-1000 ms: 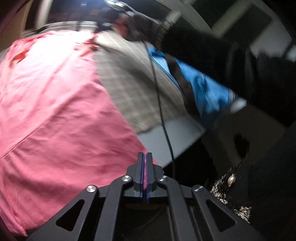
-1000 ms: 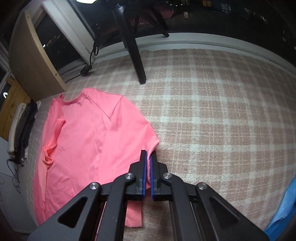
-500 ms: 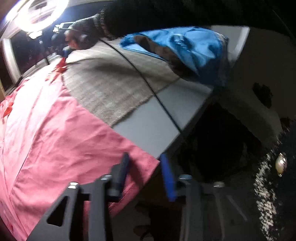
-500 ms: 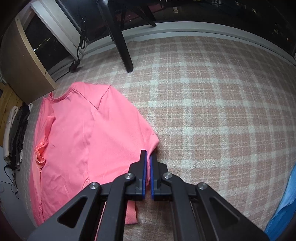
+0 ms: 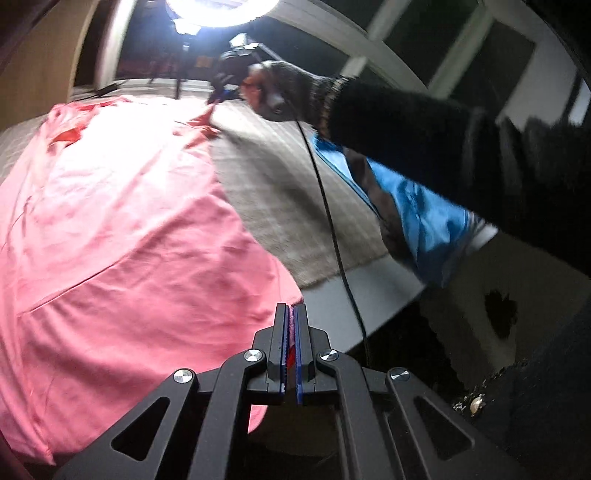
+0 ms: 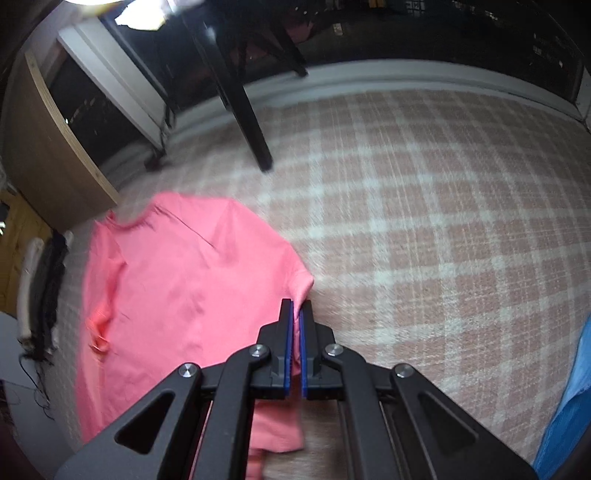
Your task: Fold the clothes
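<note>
- The left gripper point(image 5: 291, 314) has its jaws pressed together on a corner of the pink shirt point(image 5: 122, 229), with a sliver of pink cloth showing between the blue pads.
- The right gripper point(image 6: 296, 314) is likewise pinched onto a fold of the shirt point(image 6: 184, 280) at its edge; the cloth rises in a small peak into the jaws.
- In the left wrist view the right hand point(image 5: 275, 90), in a dark glove with a black sleeve behind it, reaches out across the far side of the shirt, gripping its tool near the far hem. A black cable point(image 5: 328, 221) hangs from that hand down toward the camera.
- The shirt lies spread over a checked cloth point(image 6: 424, 221), its near end hanging past the table edge point(image 5: 354, 291).
- A blue garment point(image 5: 424, 218) lies on the checked cloth beneath the right sleeve, apart from the shirt.
- A ring light point(image 5: 221, 11) glares at the far side.
</note>
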`<state>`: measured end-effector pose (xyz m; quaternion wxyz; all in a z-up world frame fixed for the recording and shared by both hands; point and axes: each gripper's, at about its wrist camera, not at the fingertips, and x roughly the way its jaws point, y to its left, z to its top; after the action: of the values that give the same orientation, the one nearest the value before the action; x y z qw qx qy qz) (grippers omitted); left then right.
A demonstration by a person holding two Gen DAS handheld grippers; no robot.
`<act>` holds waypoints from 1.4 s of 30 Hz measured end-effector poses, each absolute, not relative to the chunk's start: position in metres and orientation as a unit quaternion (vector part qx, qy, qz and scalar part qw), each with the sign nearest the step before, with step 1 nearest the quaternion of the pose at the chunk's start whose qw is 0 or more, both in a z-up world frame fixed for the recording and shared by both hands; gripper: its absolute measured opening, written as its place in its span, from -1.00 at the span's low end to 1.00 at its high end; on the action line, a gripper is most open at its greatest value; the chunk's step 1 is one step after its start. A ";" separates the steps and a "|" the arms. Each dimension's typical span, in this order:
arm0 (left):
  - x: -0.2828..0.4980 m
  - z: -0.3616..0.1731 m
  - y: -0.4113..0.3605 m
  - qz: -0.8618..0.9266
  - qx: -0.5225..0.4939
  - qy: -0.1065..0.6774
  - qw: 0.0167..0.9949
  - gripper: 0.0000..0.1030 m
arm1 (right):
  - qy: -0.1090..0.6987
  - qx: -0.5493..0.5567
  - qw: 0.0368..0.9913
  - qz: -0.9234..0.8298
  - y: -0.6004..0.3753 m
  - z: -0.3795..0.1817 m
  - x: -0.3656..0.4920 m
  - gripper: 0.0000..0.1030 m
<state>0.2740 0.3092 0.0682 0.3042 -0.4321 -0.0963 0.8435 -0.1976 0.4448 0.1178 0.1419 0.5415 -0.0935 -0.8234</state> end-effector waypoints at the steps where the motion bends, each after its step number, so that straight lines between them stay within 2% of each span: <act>1: 0.275 0.070 0.299 0.847 -0.427 -0.109 0.295 -0.96 | -0.100 0.537 0.146 -0.825 0.441 0.125 -0.196 -0.94; 9: 0.297 0.073 0.190 0.866 -0.398 -0.248 0.172 -0.96 | -0.068 0.520 0.200 -0.827 0.346 0.183 -0.194 -0.95; 13: 0.309 0.046 0.142 0.854 -0.417 -0.296 0.095 -0.96 | 0.010 0.545 0.226 -0.808 0.263 0.169 -0.204 -0.91; 15: 0.309 0.036 0.139 0.851 -0.426 -0.293 0.095 -0.96 | 0.049 0.563 0.211 -0.797 0.237 0.158 -0.207 -0.87; 16: 0.309 0.037 0.140 0.853 -0.426 -0.284 0.095 -0.96 | 0.038 0.558 0.221 -0.799 0.238 0.159 -0.204 -0.85; 18: 0.312 0.042 0.139 0.861 -0.420 -0.270 0.098 -0.96 | 0.029 0.546 0.233 -0.804 0.245 0.162 -0.195 -0.56; 19: 0.312 0.044 0.139 0.863 -0.418 -0.267 0.100 -0.96 | 0.033 0.542 0.233 -0.807 0.249 0.163 -0.190 -0.50; 23: 0.309 0.042 0.136 0.861 -0.425 -0.259 0.105 -0.96 | 0.040 0.556 0.246 -0.793 0.268 0.157 -0.169 -0.49; 30: 0.307 0.042 0.142 0.862 -0.431 -0.243 0.112 -0.96 | 0.072 0.595 0.257 -0.758 0.251 0.109 -0.150 -0.49; 32: 0.309 0.041 0.142 0.861 -0.432 -0.245 0.112 -0.96 | 0.085 0.597 0.250 -0.758 0.243 0.097 -0.148 -0.49; 35: 0.312 0.042 0.142 0.861 -0.431 -0.245 0.110 -0.96 | 0.095 0.598 0.249 -0.755 0.235 0.085 -0.147 -0.93; 42: 0.316 0.043 0.138 0.865 -0.423 -0.252 0.099 -0.96 | 0.119 0.564 0.277 -0.769 0.221 0.099 -0.133 -0.94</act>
<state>0.3158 0.1378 0.0431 0.0987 -0.4231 -0.2520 0.8647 -0.1330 0.2209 0.0995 0.2765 0.5640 0.1187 -0.7690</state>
